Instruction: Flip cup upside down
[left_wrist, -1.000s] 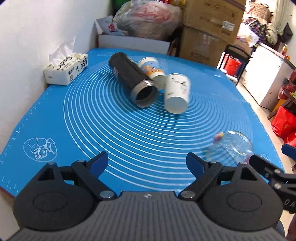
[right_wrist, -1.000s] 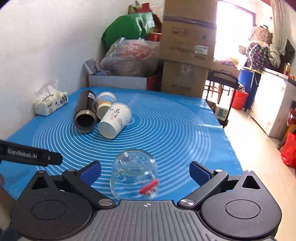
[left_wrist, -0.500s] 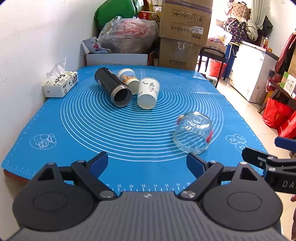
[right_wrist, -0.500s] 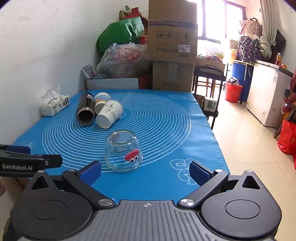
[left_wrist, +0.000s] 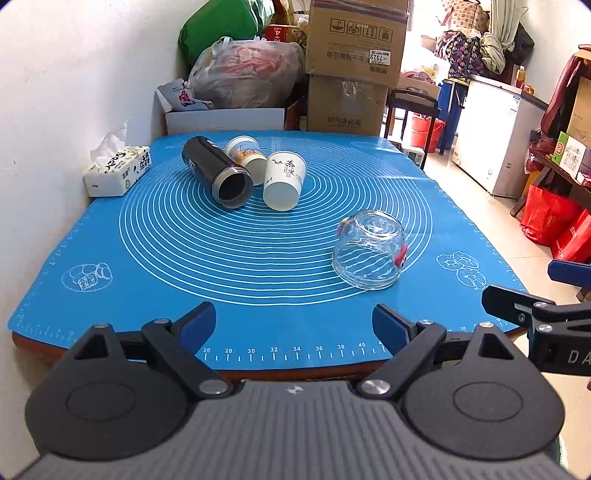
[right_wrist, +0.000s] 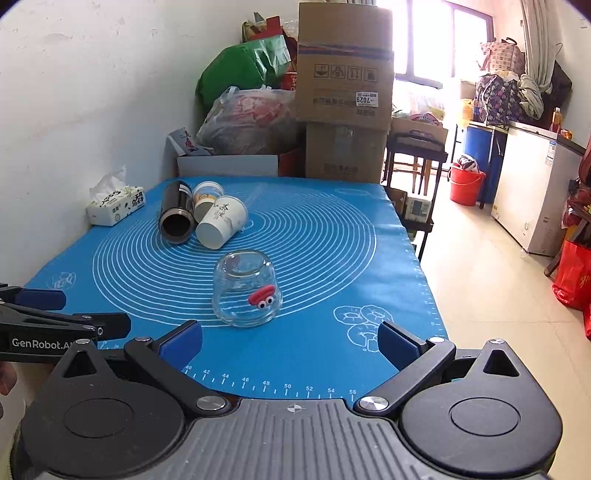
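Firstly, left wrist view: left gripper (left_wrist: 293, 325), jaws apart, empty, at the near table edge; glass cup (left_wrist: 369, 251) mouth-down on the blue mat (left_wrist: 258, 258), ahead and to the right; right gripper at frame's right edge.

Next, right wrist view: right gripper (right_wrist: 290, 343), jaws apart, empty; glass cup (right_wrist: 245, 293) almost straight ahead, axis upright, likely nearer this gripper. Flip apparently complete.

place: a home, a crowded storage room | signs: stacked cardboard boxes (right_wrist: 343, 88) and full plastic bags (right_wrist: 251, 118) by the wall | white chest freezer (right_wrist: 535, 184) | red bucket (right_wrist: 466, 184) on a tiled floor | tissue box (left_wrist: 118, 171) on the counter (left_wrist: 110, 266)
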